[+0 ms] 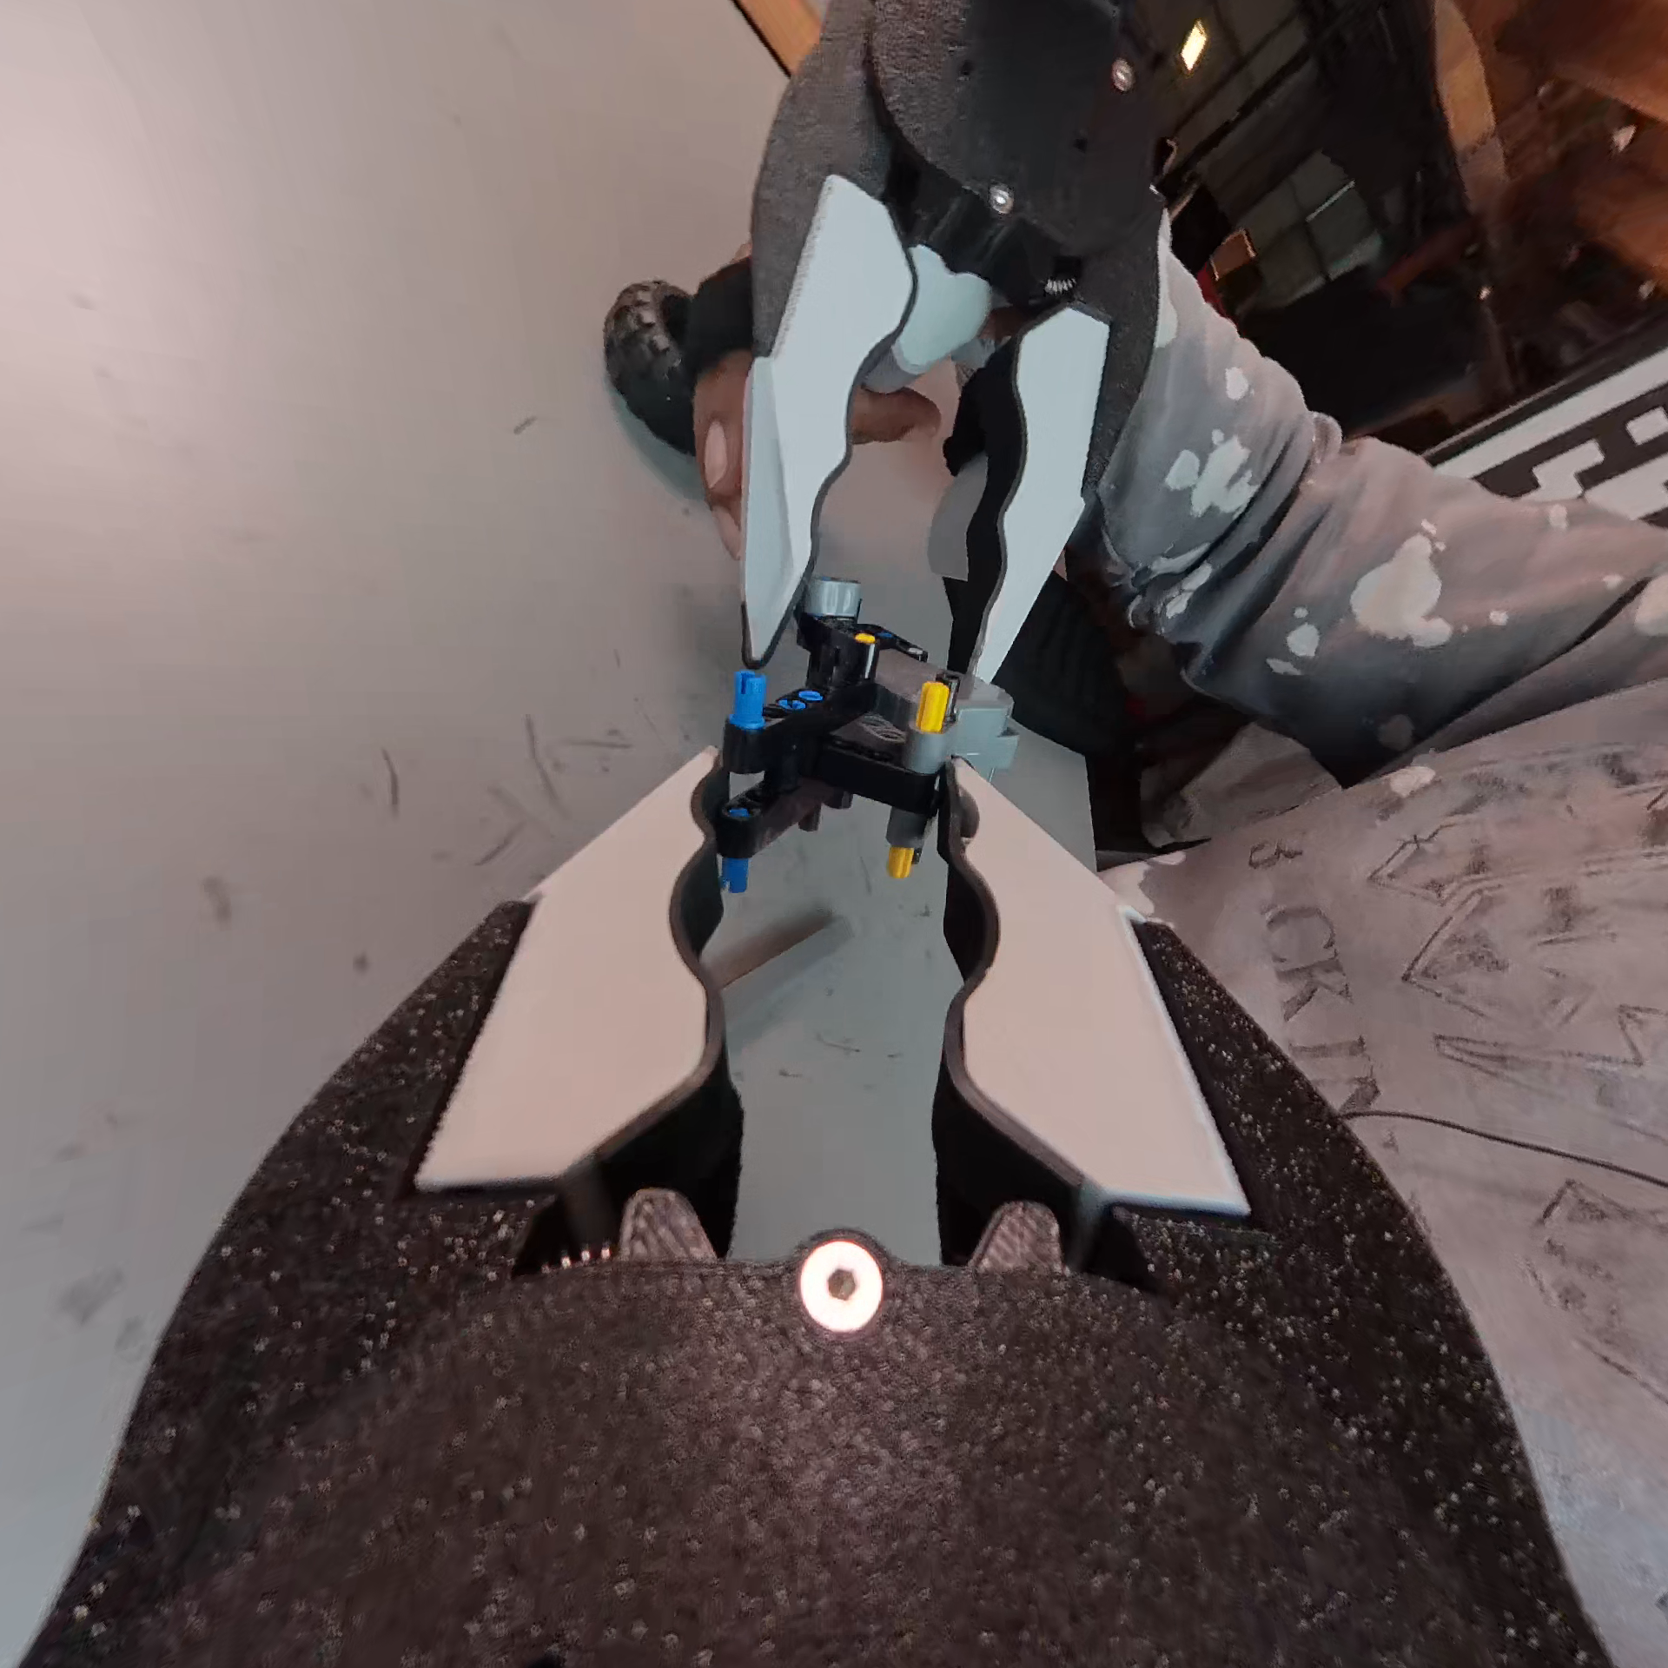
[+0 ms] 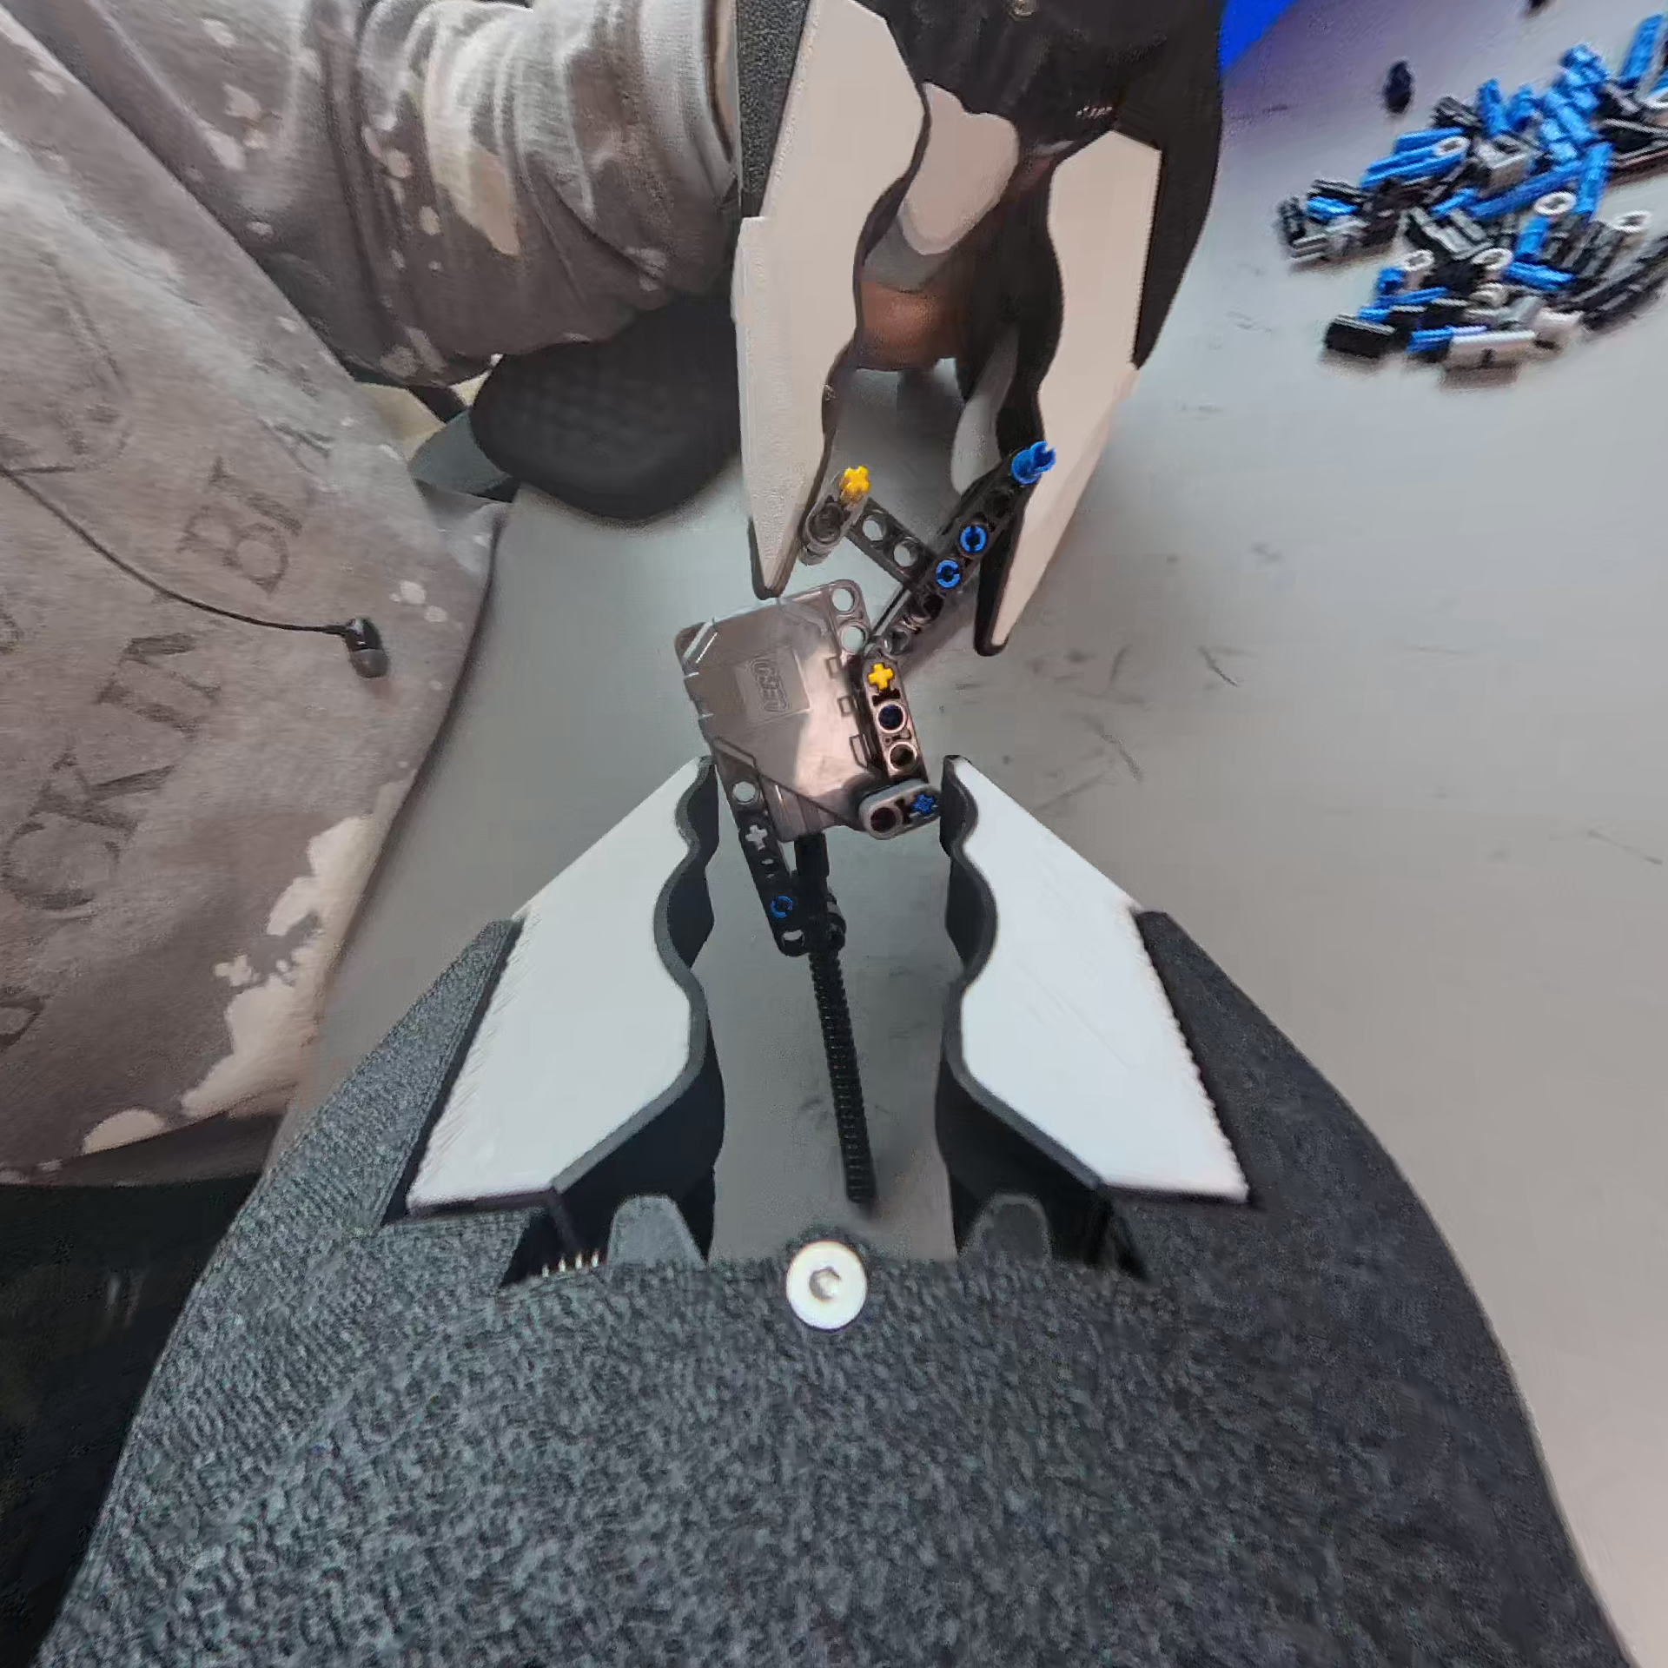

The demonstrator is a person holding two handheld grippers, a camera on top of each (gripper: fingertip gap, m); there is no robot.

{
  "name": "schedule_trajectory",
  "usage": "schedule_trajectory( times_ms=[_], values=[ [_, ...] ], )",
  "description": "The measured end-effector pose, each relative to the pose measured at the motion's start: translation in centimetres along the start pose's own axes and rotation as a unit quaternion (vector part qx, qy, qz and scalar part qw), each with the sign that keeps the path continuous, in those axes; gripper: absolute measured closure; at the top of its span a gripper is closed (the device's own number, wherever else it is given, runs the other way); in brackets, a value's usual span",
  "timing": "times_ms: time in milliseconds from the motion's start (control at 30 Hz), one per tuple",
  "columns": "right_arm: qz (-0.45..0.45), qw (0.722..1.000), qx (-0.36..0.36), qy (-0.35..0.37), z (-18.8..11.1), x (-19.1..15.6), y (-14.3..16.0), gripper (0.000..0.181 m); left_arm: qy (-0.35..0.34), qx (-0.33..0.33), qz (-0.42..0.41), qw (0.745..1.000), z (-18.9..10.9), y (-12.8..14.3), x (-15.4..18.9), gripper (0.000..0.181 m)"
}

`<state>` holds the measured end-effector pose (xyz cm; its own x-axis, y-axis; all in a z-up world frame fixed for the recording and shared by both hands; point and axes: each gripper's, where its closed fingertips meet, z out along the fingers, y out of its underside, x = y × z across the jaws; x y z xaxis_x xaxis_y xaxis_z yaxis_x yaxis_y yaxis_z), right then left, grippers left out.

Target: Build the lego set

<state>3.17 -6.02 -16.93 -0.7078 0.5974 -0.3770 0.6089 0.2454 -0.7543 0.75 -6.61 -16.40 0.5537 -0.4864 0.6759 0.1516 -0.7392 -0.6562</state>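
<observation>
Two grippers met nose to nose over the grey table, with a small Technic assembly caught in the air between them. The left gripper reached forward, its white fingers spread wide enough to straddle the near end of the assembly, the black beams seated between the tips; whether the pads truly pressed on it could not be told. The right gripper came in from the opposite side, tilted downward, its fingers also apart, one tip touching the black beam near a blue pin and the other tip near the grey block by a yellow axle. In the right wrist view the assembly showed a grey panel, black liftarms with blue pins, yellow axle ends and a long black toothed rod running back between the right gripper's fingers.

A bare hand gripped the right gripper's handle, the arm in a bleach-spotted grey sleeve. A black knobbly tyre lay behind that hand. A heap of blue, black and grey pieces sat toward the table's far right corner in the right wrist view. The tabletop was scuffed with dark marks. Beyond its edge stood a dim room with wooden beams.
</observation>
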Motion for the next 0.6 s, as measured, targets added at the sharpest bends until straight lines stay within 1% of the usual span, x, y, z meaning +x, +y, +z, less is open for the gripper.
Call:
schedule_trajectory(
  times_ms=[133,200,267,367,433,467,533,600],
  values=[
    [-0.033,0.995,0.005,0.091,-0.5,1.9,0.3,0.129,-0.007,0.016,-0.078,0.997,-0.3,-0.1,-1.4,0.136],
    [-0.064,0.987,-0.004,0.144,-1.1,2.5,0.6,0.128,-0.014,0.030,-0.110,0.993,-0.6,-0.3,-2.3,0.144],
    [-0.099,0.975,-0.025,0.195,-1.5,2.8,1.1,0.122,-0.007,0.053,-0.142,0.988,-1.1,-0.8,-2.7,0.146],
    [-0.135,0.959,-0.042,0.246,-1.0,2.6,1.2,0.120,-0.018,0.067,-0.157,0.985,-1.6,-1.1,-3.4,0.146],
    [-0.143,0.947,-0.043,0.285,-0.4,2.8,0.7,0.120,-0.031,0.076,-0.160,0.984,-1.9,-1.4,-3.7,0.146],
    [-0.138,0.945,-0.039,0.295,-0.1,2.7,0.3,0.120,-0.036,0.082,-0.163,0.983,-1.9,-1.5,-3.9,0.147],
    [-0.105,0.956,-0.015,0.275,0.7,1.4,-0.7,0.117,-0.044,0.096,-0.170,0.980,-2.0,-1.8,-4.2,0.147],
    [-0.069,0.956,0.005,0.285,0.6,1.2,-1.6,0.121,-0.050,0.112,-0.178,0.976,-2.2,-2.0,-4.5,0.147]
  ],
)
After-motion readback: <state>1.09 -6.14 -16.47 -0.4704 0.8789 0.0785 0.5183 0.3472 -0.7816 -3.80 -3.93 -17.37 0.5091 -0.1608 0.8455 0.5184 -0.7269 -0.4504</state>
